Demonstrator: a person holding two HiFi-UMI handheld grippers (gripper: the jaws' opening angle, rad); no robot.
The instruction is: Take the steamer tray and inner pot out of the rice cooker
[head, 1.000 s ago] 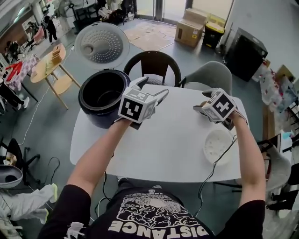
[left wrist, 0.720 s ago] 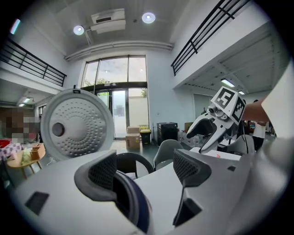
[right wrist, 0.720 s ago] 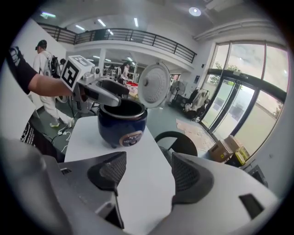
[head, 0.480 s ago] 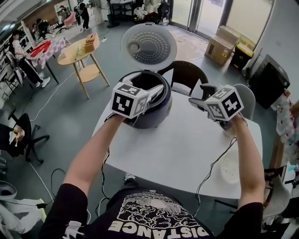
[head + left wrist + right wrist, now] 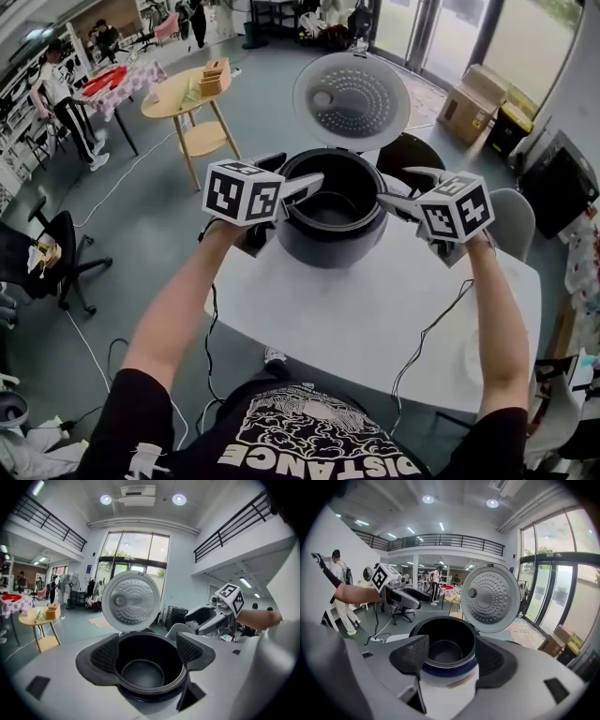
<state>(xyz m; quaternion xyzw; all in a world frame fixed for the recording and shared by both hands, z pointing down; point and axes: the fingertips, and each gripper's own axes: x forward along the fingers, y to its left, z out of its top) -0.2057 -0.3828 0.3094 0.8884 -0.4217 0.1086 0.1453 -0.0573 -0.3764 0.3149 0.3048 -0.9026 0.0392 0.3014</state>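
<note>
At the top centre of the head view, the dark round rice cooker [image 5: 330,234] stands on the white table [image 5: 375,319]. Its perforated silver lid [image 5: 352,101] is flung up and open behind it. Down inside sits the black inner pot [image 5: 330,208], seated in the cooker with nothing visible in it.

The left gripper [image 5: 298,173] comes in at the left of the rim and the right gripper [image 5: 398,187] at the right. Both sets of jaws are spread wide and neither presses on anything.

For writing, the only word to read is "DISTANCE" in white on the person's black T-shirt [image 5: 314,441], at the bottom edge and upside down to the camera. The marker cubes carry black-and-white square patterns and no letters.

The left gripper view looks straight into the pot's dark bowl, framed between its two textured pads. It also catches the right gripper at middle right.

The right gripper view gives the cooker's side, which the head view does not. It shows a blue band under the rim and a pale front below. The left gripper shows at its upper left, on a bare forearm.

Only the head view shows the round wooden side table [image 5: 187,98] at upper left and the cardboard boxes [image 5: 469,103] at upper right.
</note>
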